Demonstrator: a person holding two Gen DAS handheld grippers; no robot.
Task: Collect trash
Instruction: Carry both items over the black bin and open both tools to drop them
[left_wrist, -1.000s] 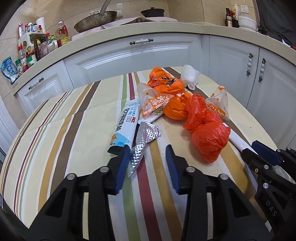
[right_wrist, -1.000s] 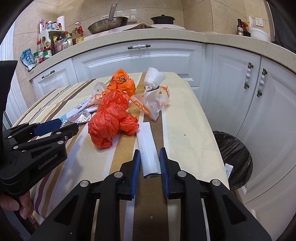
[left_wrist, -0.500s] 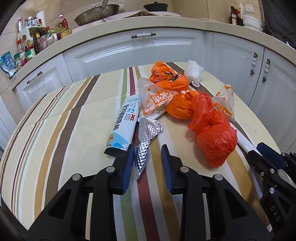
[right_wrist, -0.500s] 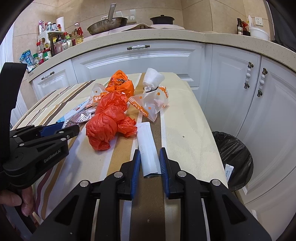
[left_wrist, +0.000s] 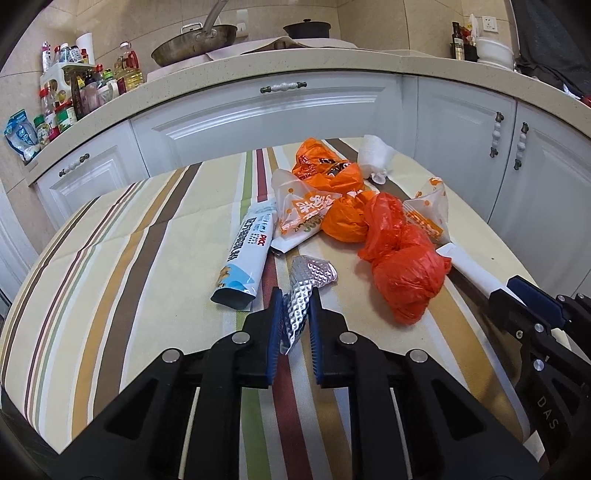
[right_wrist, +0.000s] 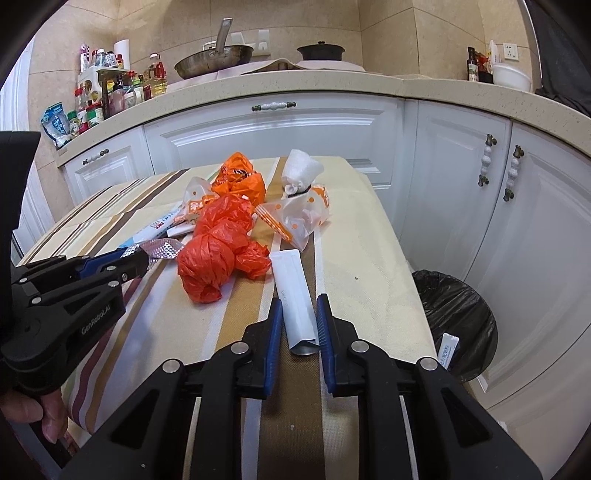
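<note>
1. My left tool: jaws closed on the crinkled foil wrapper, pads touching it both sides. Near end of the foil hangs between the jaws, far end lies on the tabletop.
2. My right tool: jaws closed round the white packet, pads pressing its long edges. The packet lies flat along a brown stripe, near end between the jaws.
3. Just left of the foil: a blue-and-white tube-like pack, lying flat.
4. Between my 2 tools: a wadded red bag, touching the far end of the white packet. Behind it, orange bags, 2 printed clear bags & a white crumpled wad, all bunched mid-tabletop.
5. Bin w/ black liner stands on the floor by the tabletop's right edge, below my right tool. A small white sachet leans at its rim.
6. Step, as I judge it: both grips made, nothing lifted yet. Most of the task is left, since the pile is untouched.
7. Next move prob. calls for: lift the right tool clear, swing right over the edge, open above the liner. The left tool has farther to go, so cross over the pile w/o dragging the red bag. The foil is light & springy and may slip, so keep the squeeze firm.
</note>
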